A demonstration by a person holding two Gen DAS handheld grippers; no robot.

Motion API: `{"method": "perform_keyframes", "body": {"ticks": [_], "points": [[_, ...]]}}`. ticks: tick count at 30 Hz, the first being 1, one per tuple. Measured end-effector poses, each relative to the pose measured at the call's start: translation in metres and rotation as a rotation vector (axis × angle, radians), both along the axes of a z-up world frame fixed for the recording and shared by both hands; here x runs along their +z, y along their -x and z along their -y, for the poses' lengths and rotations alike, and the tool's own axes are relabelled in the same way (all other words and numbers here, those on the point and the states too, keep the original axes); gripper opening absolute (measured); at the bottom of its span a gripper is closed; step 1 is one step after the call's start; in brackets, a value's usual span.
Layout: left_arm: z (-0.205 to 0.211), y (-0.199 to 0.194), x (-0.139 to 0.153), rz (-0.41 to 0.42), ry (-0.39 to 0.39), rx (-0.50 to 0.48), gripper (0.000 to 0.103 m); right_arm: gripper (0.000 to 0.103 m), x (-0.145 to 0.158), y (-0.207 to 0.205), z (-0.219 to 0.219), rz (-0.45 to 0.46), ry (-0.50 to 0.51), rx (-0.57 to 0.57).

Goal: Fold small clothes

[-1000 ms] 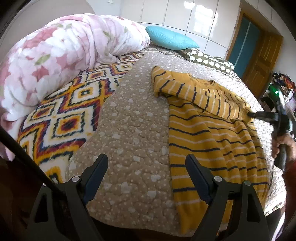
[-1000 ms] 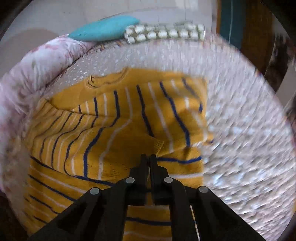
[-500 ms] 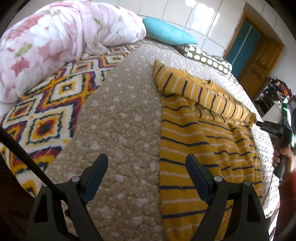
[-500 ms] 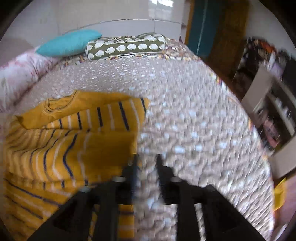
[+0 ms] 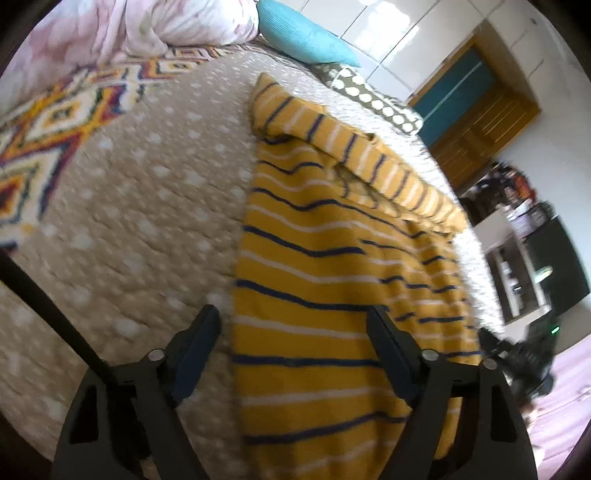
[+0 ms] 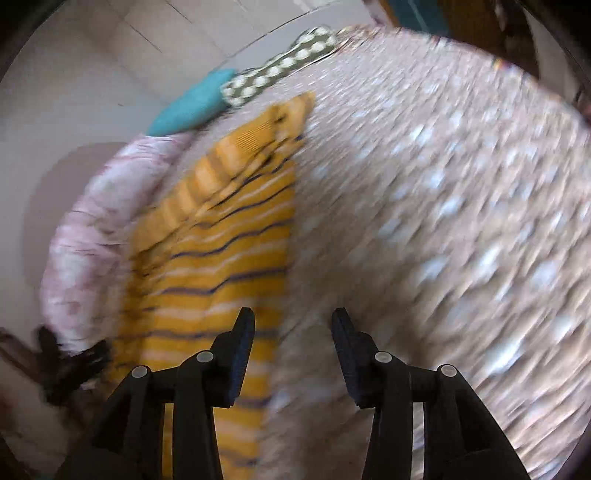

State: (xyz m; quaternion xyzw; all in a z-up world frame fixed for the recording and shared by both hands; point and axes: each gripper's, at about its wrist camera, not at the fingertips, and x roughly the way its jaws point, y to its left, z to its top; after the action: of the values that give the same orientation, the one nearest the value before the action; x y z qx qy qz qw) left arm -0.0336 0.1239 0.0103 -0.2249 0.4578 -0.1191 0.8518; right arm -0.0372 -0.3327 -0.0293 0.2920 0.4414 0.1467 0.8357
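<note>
Beige quilt (image 5: 140, 206) bears striped sweater (image 5: 325, 280); both grippers' jaws wide, empty.

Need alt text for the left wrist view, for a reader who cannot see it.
The open left gripper hangs over the near end of a yellow striped sweater lying flat on a dotted beige bedspread, its sleeve folded across the top. A teal pillow sits behind.
</note>
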Motion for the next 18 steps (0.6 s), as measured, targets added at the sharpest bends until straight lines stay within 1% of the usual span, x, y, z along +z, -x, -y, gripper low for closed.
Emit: {"method": "perform_keyframes", "body": {"ticks": [2, 4, 5, 7, 9, 10, 11, 12, 13, 14, 15, 16, 18], "points": [[0.002, 0.007, 0.000, 0.004, 0.026, -0.005, 0.075, 0.048, -0.010, 0.011, -0.015, 0.000, -0.081, 0.039], [0.006, 0.017, -0.002, 0.000, 0.061, -0.020, 0.074, 0.048, -0.010, 0.021, -0.030, 0.025, -0.067, 0.064], [0.008, 0.022, -0.002, 0.001, 0.065, -0.026, 0.074, 0.048, -0.008, 0.026, -0.038, 0.036, -0.066, 0.084], [0.017, 0.030, -0.001, 0.008, 0.036, -0.036, 0.073, 0.047, -0.009, 0.034, -0.050, 0.035, -0.123, 0.122], [0.025, 0.037, 0.001, 0.009, -0.004, -0.043, 0.072, 0.047, -0.013, 0.042, -0.059, 0.028, -0.149, 0.132], [0.032, 0.039, 0.003, 0.003, -0.048, -0.043, 0.063, 0.047, -0.014, 0.048, -0.064, 0.032, -0.142, 0.130], [0.034, 0.040, 0.004, -0.006, -0.086, -0.039, 0.039, 0.045, -0.014, 0.053, -0.066, 0.037, -0.133, 0.126], [0.037, 0.039, 0.005, -0.024, -0.141, -0.027, 0.022, 0.041, -0.013, 0.058, -0.070, 0.039, -0.115, 0.123], [0.037, 0.037, 0.006, -0.044, -0.175, -0.015, 0.009, 0.030, -0.012, 0.059, -0.073, 0.033, -0.097, 0.121], [0.033, 0.036, 0.009, -0.050, -0.151, -0.006, 0.009, 0.015, -0.012, 0.060, -0.076, 0.023, -0.063, 0.116], [0.028, 0.037, 0.013, -0.050, -0.136, 0.012, 0.009, 0.013, -0.011, 0.061, -0.078, 0.008, -0.023, 0.109], [0.024, 0.041, 0.020, -0.041, -0.154, 0.037, 0.008, 0.012, -0.010, 0.061, -0.079, 0.000, -0.018, 0.105], [0.015, 0.051, 0.033, -0.018, -0.186, 0.056, 0.008, 0.011, -0.006, 0.062, -0.076, -0.006, -0.016, 0.093]]}}
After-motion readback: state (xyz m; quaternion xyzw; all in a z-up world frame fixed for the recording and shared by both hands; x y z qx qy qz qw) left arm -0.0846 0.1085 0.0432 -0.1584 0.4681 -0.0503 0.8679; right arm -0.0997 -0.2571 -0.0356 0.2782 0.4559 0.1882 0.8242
